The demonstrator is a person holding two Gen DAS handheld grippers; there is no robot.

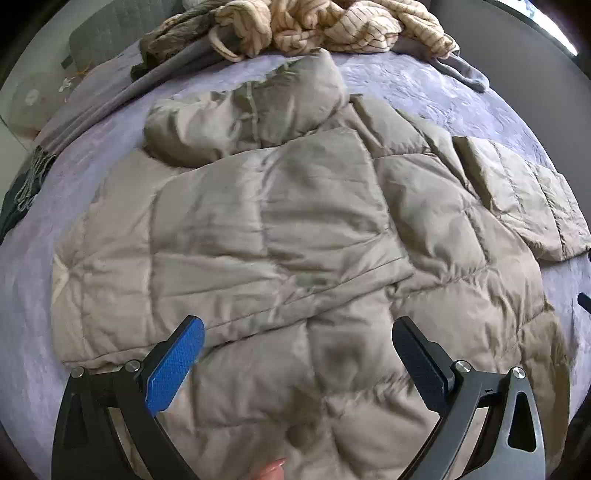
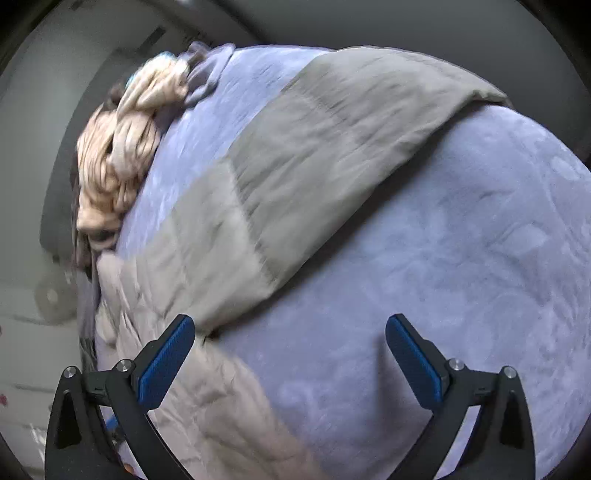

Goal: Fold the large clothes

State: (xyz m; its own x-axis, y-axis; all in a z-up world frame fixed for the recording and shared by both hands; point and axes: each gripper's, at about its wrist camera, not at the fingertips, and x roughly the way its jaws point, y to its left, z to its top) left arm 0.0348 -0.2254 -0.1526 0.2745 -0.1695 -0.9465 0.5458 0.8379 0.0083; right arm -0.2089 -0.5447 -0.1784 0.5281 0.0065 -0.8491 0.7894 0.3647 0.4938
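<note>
Count on the bed

One puffer jacket; one heap of striped cloth; two claws, left claw, right claw.

no readable text, labels or numbers anywhere

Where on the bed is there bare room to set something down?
Bare blanket lies right of the jacket's sleeve, under the right gripper. A narrower strip runs left of the jacket. The far edge is crowded with piled clothes.
</note>
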